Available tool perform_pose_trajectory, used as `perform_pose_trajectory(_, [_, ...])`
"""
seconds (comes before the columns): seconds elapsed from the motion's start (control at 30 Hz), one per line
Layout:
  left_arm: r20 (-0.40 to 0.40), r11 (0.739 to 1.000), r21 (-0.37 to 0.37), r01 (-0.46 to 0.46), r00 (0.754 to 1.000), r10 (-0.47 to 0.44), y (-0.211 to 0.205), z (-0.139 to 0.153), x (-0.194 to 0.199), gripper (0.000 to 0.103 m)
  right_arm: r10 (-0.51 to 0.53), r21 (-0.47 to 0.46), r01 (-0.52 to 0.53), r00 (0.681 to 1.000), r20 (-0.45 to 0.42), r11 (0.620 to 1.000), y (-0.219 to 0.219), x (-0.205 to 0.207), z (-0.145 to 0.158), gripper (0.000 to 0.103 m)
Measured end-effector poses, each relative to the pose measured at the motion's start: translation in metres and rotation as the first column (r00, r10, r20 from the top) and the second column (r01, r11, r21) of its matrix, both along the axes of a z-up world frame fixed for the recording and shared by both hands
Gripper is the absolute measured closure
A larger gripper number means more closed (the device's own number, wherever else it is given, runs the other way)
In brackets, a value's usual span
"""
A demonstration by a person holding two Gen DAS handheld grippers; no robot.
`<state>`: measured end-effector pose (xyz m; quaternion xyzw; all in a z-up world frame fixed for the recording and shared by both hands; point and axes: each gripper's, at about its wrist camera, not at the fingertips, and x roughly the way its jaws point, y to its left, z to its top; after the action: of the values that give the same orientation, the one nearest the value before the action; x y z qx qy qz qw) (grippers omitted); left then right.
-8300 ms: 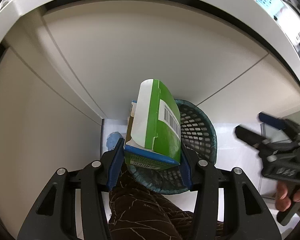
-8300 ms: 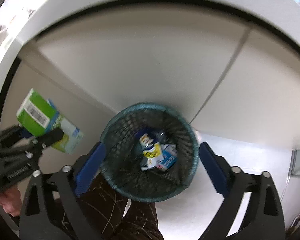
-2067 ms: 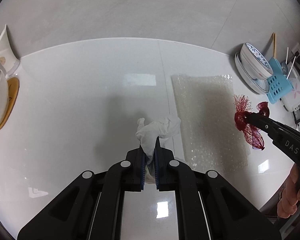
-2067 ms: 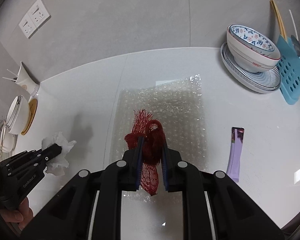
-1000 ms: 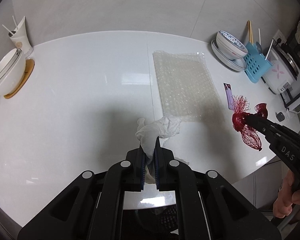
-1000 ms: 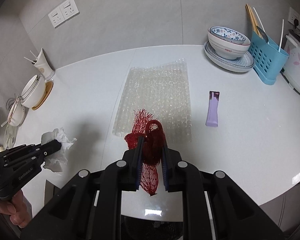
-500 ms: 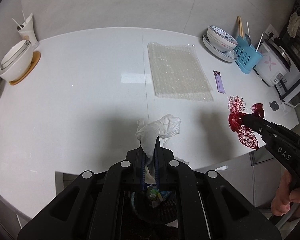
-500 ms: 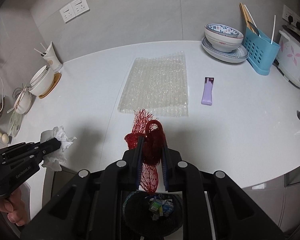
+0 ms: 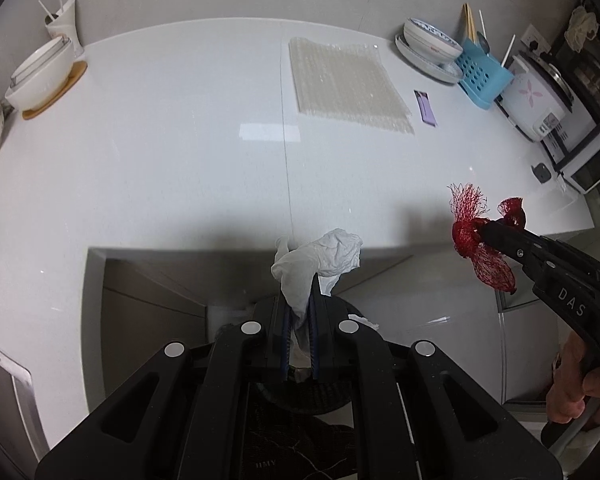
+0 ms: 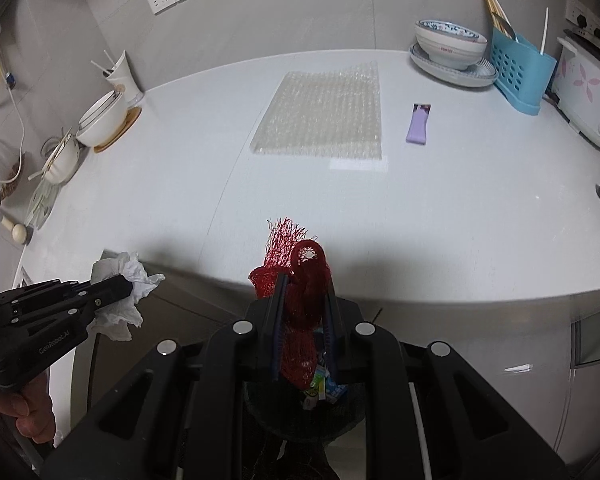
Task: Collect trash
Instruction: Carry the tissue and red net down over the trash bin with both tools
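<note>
My left gripper (image 9: 298, 300) is shut on a crumpled white tissue (image 9: 320, 260), held past the counter's front edge, above the dark mesh trash basket (image 9: 300, 394). It shows at the left of the right wrist view (image 10: 124, 284) with the tissue (image 10: 120, 280). My right gripper (image 10: 303, 284) is shut on a red mesh net bag (image 10: 300, 280), above the basket (image 10: 300, 412), which holds cartons. The right gripper (image 9: 480, 234) and the net bag (image 9: 480, 244) show at the right of the left wrist view.
On the white counter (image 10: 420, 208) lie a bubble wrap sheet (image 10: 324, 112) and a purple wrapper (image 10: 418, 124). Bowls on a plate (image 10: 452, 52), a blue utensil rack (image 10: 520, 68) and a rice cooker (image 10: 588, 88) stand at the back right. White bowls (image 10: 100, 120) stand at the left.
Both grippers have pulled back from the counter with their loads and now hang past its front edge, over the trash basket. The counter items have not moved.
</note>
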<state>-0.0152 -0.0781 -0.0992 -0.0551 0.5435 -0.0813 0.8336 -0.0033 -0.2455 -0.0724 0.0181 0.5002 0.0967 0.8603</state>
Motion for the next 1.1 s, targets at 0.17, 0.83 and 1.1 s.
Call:
perform_pose_trajectory(0.17, [-0.028, 1.000, -0.025, -0.008, 1.000, 0.007, 0.001, -0.025, -0.020, 0.097, 0.021, 0.018, -0.020, 0.999, -0.032, 1.000, -0.001, -0.020, -0.020, 0.088])
perform_pose_trajectory(0.83, [-0.060, 1.000, -0.014, 0.011, 0.998, -0.012, -0.010, -0.119, -0.050, 0.097, 0.113, -0.007, -0.116, 0.979, -0.167, 0.993, 0.017, -0.056, -0.139, 0.087])
perform_pose_trajectory(1.1, [-0.093, 1.000, -0.014, -0.003, 0.996, 0.001, -0.010, -0.159, -0.051, 0.097, 0.124, -0.024, -0.134, 0.963, -0.239, 0.991, 0.024, -0.057, -0.184, 0.085])
